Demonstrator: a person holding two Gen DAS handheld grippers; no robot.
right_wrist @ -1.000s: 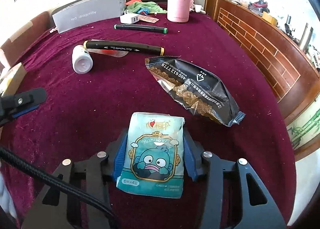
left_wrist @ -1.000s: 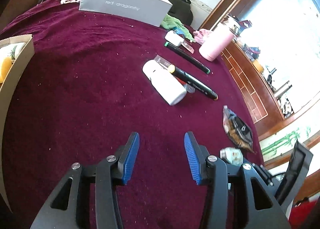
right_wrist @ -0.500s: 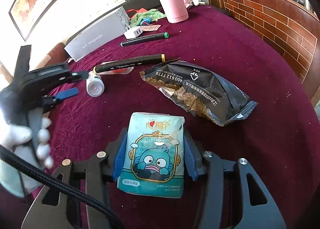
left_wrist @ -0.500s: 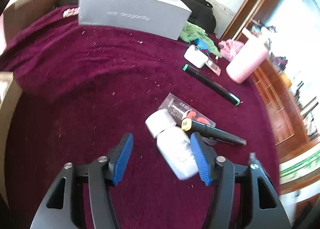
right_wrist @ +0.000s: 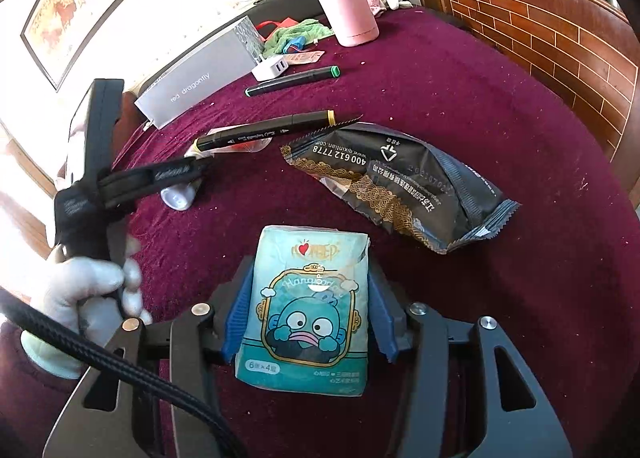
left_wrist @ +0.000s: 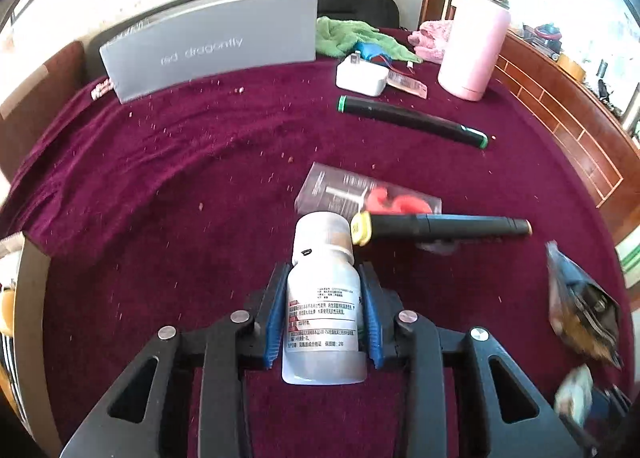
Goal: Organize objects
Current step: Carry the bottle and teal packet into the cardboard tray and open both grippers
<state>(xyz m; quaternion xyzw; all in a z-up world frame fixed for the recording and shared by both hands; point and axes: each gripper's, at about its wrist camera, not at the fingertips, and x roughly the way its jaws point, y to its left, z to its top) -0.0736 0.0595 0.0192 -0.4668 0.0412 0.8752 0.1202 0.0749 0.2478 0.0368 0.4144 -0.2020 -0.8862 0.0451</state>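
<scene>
The left hand-held gripper (left_wrist: 323, 312), its jaws just closing, is clamped on the white plastic bottle (left_wrist: 322, 300) lying on the maroon-clothed bench (left_wrist: 168, 194), cap toward 12 o'clock. The right hand-held gripper (right_wrist: 307, 316) grips a teal cartoon tissue pack (right_wrist: 306, 308).

Bottle (left_wrist: 322, 298) before marker (left_wrist: 436, 227) — box (left_wrist: 212, 42) far behind.

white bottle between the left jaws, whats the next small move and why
Probably lift the white bottle straight up. The left gripper has just been closing, and its blue pads sit against the bottle's sides. The cap nearly touches the yellow-ended marker, so a clean rise should avoid dragging it. The right gripper already holds the tissue pack.
</scene>
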